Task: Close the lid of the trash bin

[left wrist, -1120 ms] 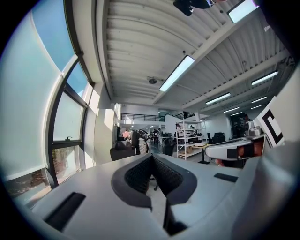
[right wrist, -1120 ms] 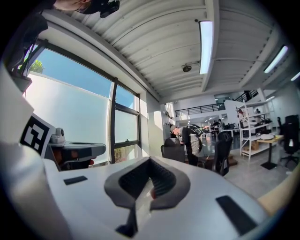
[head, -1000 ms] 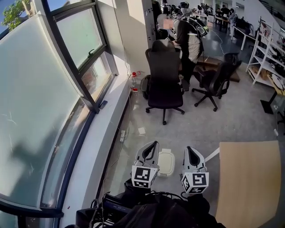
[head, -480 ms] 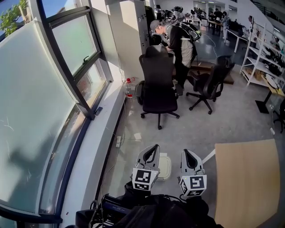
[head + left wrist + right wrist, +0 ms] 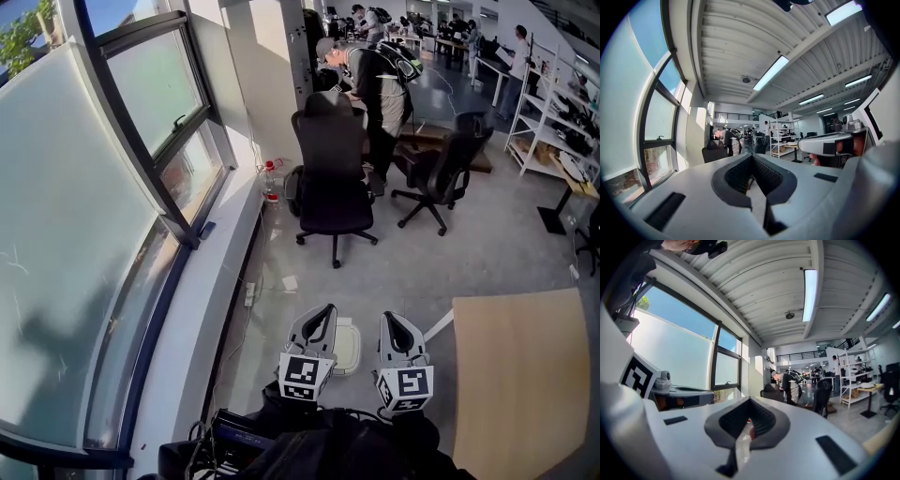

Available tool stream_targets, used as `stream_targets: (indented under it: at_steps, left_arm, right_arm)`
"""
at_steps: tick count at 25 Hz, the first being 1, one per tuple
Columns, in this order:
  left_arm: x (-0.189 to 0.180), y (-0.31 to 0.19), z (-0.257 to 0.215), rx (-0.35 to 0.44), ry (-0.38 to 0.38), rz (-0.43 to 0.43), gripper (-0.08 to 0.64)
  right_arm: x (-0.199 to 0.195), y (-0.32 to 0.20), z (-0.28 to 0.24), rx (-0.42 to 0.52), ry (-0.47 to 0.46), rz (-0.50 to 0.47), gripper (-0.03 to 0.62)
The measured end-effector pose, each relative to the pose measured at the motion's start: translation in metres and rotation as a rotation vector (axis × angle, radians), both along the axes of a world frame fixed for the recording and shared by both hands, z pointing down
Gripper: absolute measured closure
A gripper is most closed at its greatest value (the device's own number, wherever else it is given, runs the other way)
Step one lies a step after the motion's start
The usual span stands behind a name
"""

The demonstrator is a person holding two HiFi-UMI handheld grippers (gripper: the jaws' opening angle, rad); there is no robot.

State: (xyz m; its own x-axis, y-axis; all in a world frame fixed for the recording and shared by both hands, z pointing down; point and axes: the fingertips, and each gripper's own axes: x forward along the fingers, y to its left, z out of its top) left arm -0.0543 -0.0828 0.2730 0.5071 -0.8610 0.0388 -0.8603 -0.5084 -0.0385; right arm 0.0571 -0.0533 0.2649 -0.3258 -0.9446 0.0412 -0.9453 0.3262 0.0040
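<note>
A white trash bin [image 5: 348,349] with a rounded rectangular top stands on the floor. In the head view it shows between and below my two grippers, partly hidden by the left one. My left gripper [image 5: 324,310] is held level above the bin's left side, its jaws shut with nothing between them. The right gripper [image 5: 393,320] hovers level just right of the bin, also shut and empty. In the left gripper view the shut left gripper [image 5: 752,174] points down the room. The right gripper [image 5: 748,420] does the same in its own view.
A glass window wall and sill [image 5: 187,309] run along the left. A wooden table [image 5: 520,375] stands at the right. Ahead are two black office chairs [image 5: 333,178], a person [image 5: 380,84] bent over a desk, a bottle [image 5: 270,180] by the pillar and shelves [image 5: 562,103].
The head view has shifted a little, so the chairs and the person sit slightly higher and further left. Both grippers keep the same pose over the bin.
</note>
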Motion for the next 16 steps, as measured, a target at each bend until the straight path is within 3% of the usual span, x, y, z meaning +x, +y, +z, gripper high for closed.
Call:
stream_targets:
  at_steps: [16]
  left_arm:
    - [0.004,-0.005,0.016,-0.020,-0.006,-0.003,0.557]
  right_arm:
    - [0.003,-0.003,0.014,-0.018,0.007,-0.007,0.589]
